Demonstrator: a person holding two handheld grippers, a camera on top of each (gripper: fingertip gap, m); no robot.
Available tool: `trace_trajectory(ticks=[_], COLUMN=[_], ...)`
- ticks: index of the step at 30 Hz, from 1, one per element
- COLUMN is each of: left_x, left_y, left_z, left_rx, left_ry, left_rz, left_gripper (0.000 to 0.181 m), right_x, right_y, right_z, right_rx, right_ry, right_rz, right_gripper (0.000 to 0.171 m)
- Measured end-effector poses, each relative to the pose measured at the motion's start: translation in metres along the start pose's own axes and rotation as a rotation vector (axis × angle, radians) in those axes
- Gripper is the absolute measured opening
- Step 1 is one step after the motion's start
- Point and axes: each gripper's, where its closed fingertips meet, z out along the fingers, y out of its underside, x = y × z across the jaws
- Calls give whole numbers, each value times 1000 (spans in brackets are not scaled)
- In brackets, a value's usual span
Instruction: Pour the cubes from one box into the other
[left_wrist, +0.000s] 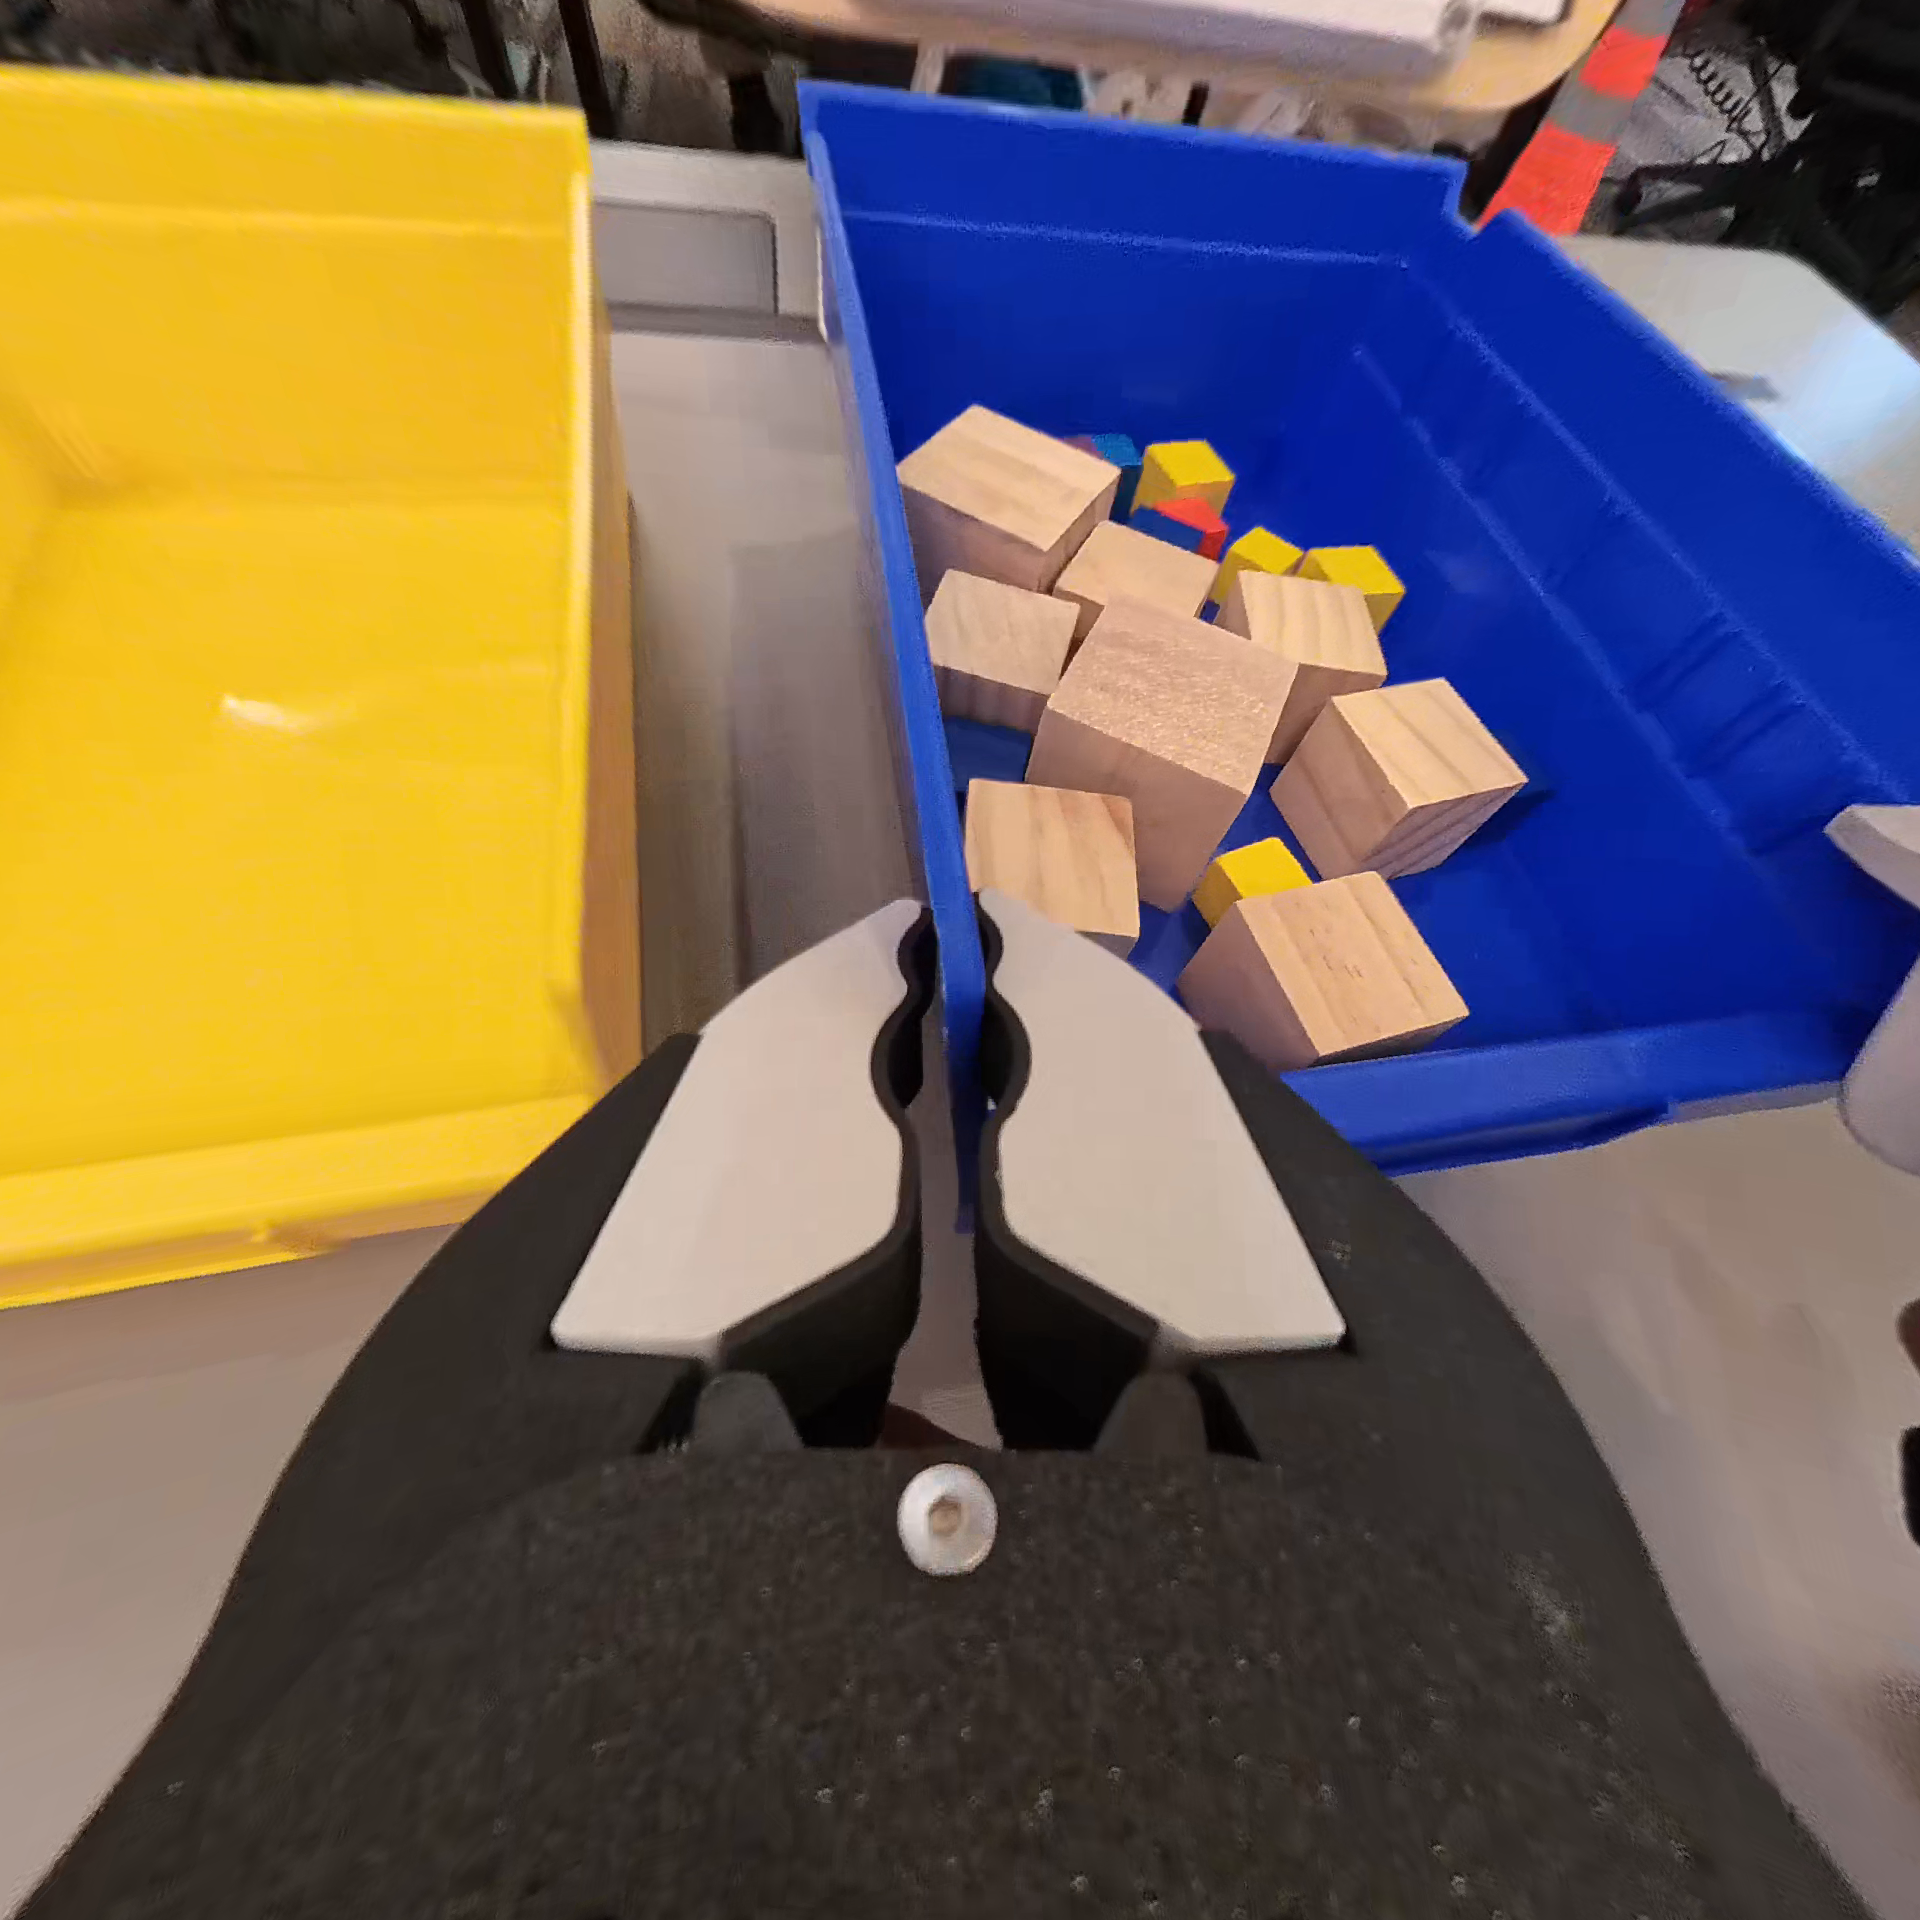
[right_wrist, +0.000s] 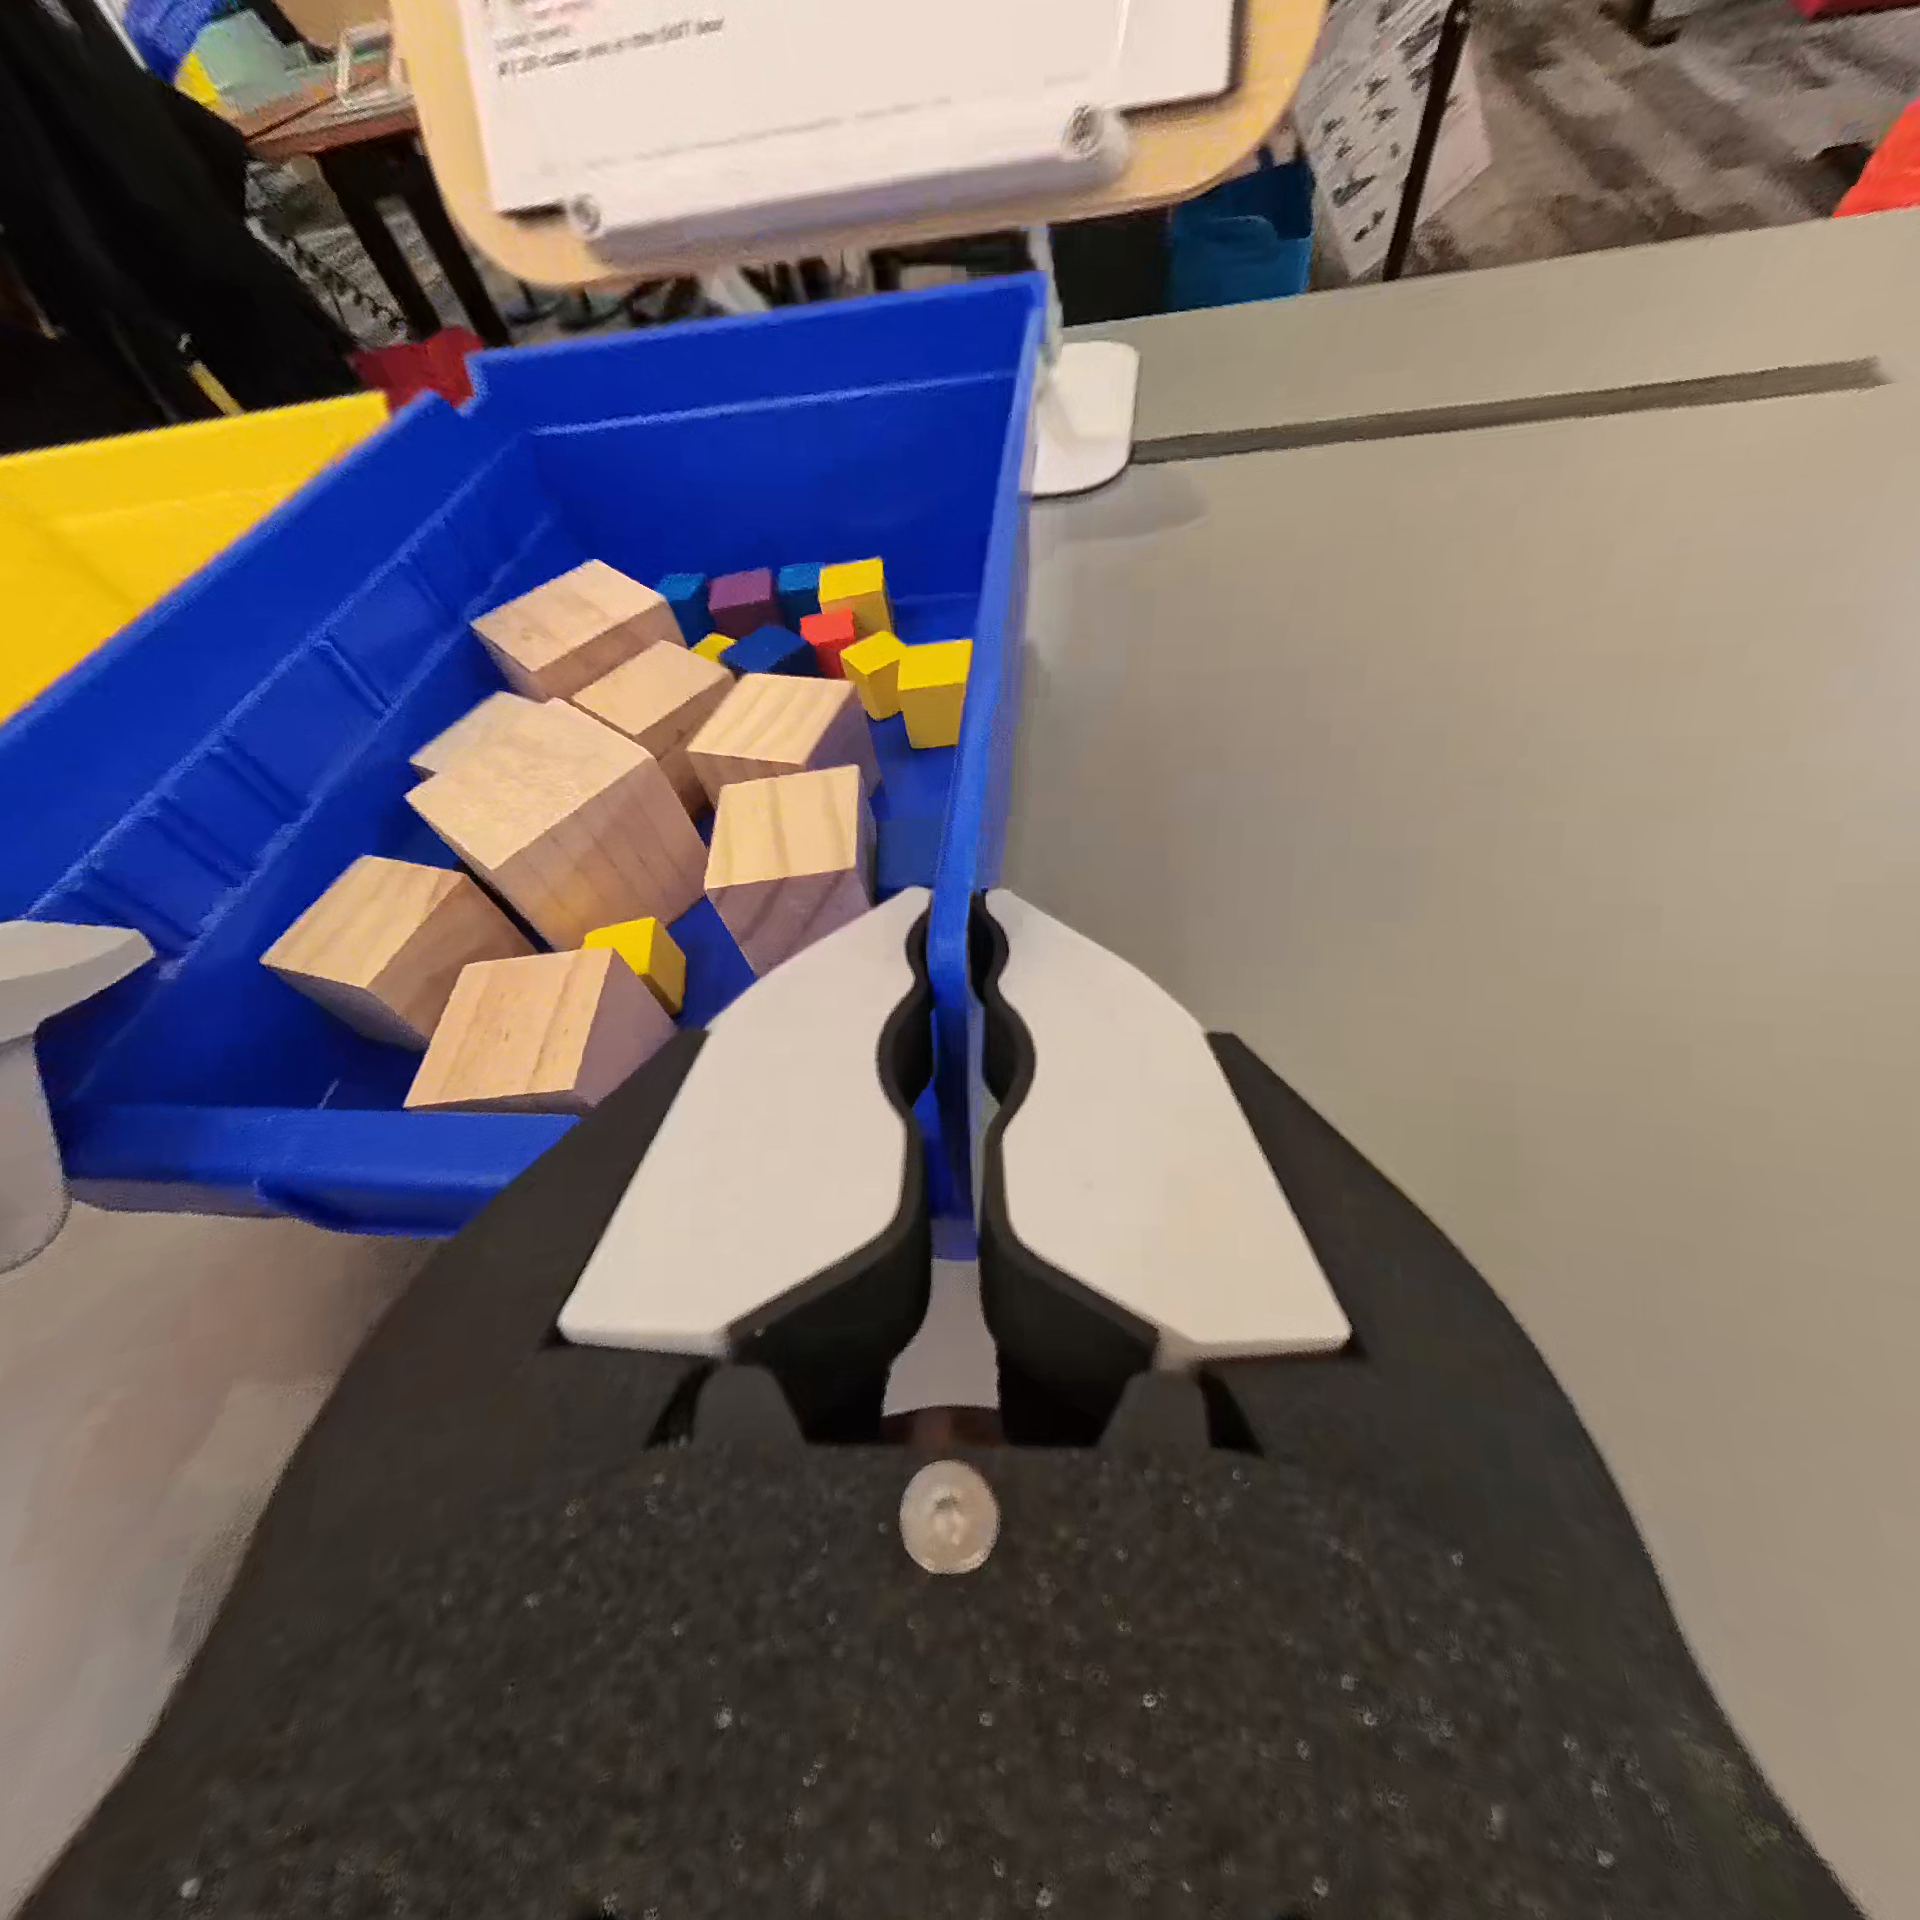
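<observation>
bins: 2, one blue bin (left_wrist: 1558, 499) and one yellow bin (left_wrist: 291, 520) | large plain wooden cubes (left_wrist: 1164, 717): 8 visible | small painted cubes (right_wrist: 935, 686): about 10 visible – 5 yellow, 3 blue, 1 red, 1 purple; some partly hidden | grippers: 2, left gripper (left_wrist: 951, 920) and right gripper (right_wrist: 951, 909)

The left claw (left_wrist: 951, 920) clamps the blue box (left_wrist: 1621, 582) wall beside wooden cubes (left_wrist: 1164, 717).

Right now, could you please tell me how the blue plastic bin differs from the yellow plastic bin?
The blue plastic bin holds plain wooden cubes and small coloured cubes; the yellow plastic bin shows none. The left gripper and right gripper clamp the blue bin's side walls; nothing grips the yellow bin. Both sit on the grey table.
</observation>
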Motion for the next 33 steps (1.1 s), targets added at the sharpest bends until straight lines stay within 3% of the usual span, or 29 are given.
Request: trace_trajectory(ticks=[6, 11, 15, 18, 20, 22, 23, 25, 28, 30, 33], left_x=[-12, -4, -73, -175, -228, -259, -264, -263, -264, -260, -261], left_y=[21, 8, -2, -2, -3, -6, -2, 6, 1, -8, 1], left_z=[8, -61, -128, -147, -143, -126, -109, -73, -40, -39, -51], left_rx=[19, 102, 220, 305, 310, 310, 265, 158, 127, 155, 99], left_ry=[0, 205, 256, 58, -90, -214, -220, -167, -110, -95, -194], left_rz=[67, -20, -218, -248, -174, -52, -27, -58, -120, -132, -89], left_gripper=[6, 45, 51, 50, 51, 55, 57, 67, 53, 5, 2], right_x=[-8, -20, -49, -55, -69, -92, -106, -136, -174, -193, -210], right_y=[24, 30, 40, 45, 45, 44, 44, 53, 68, 78, 88], right_z=[8, -45, -103, -116, -118, -116, -117, -122, -126, -122, -103], right_rx=[1, -44, -14, -32, -15, 37, 69, 76, 28, -17, -77], right_ry=[-22, -283, -582, -621, -643, -651, -656, -700, -754, -770, -703], right_rz=[-134, -203, -195, -206, -233, -299, -344, -421, -430, -420, -446], right_gripper=[8, 32, 32, 32, 36, 61, 70, 72, 77, 76, 76])
